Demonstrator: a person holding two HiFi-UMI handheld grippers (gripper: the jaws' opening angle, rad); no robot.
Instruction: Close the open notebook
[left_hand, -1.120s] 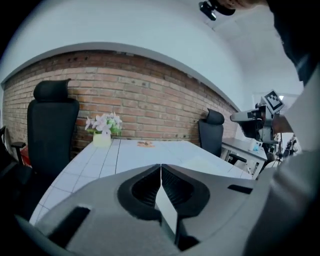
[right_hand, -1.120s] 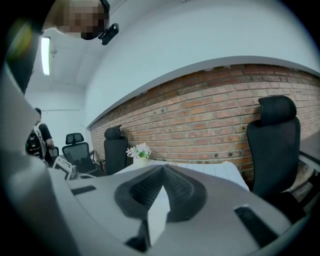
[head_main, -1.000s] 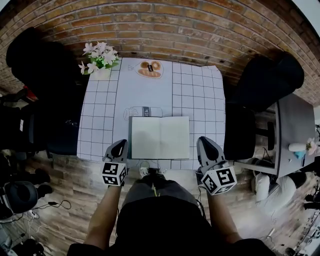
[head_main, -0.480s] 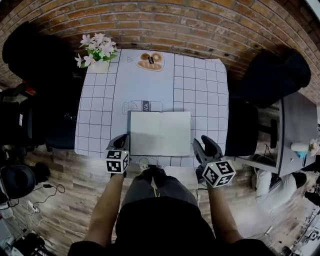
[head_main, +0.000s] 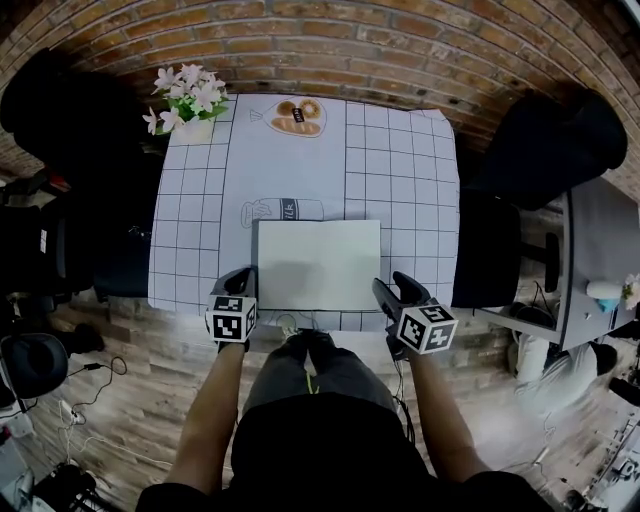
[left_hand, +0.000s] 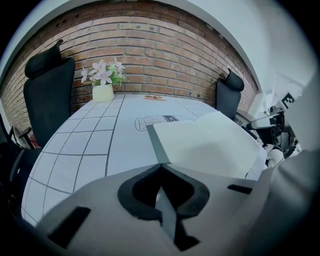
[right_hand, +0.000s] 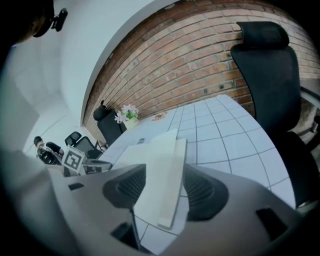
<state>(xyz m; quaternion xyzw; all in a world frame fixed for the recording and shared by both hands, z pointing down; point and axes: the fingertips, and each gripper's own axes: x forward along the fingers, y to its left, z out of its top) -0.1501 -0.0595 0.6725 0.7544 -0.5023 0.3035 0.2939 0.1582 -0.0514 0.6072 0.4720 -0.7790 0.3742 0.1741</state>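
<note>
The open notebook (head_main: 318, 263) lies flat, blank pages up, near the front edge of the white grid-printed table (head_main: 400, 180). My left gripper (head_main: 240, 277) sits at the notebook's near left corner with its jaws together; in the left gripper view (left_hand: 162, 172) the notebook (left_hand: 205, 142) starts just beyond the tips. My right gripper (head_main: 390, 288) is at the near right corner. Its jaws are opening, and in the right gripper view (right_hand: 165, 187) the notebook's right edge (right_hand: 172, 175) stands between the pads without being pressed.
A pot of pink flowers (head_main: 185, 100) stands at the table's far left corner. Pictures of bread (head_main: 297, 115) and of a bottle (head_main: 283, 210) show on the table. Black chairs flank it at left (head_main: 60, 110) and right (head_main: 545, 150). A grey desk (head_main: 600, 260) is at far right.
Both grippers have come down to the notebook's near corners. The right gripper's jaws have gone from shut to wide apart, and it has rolled.
</note>
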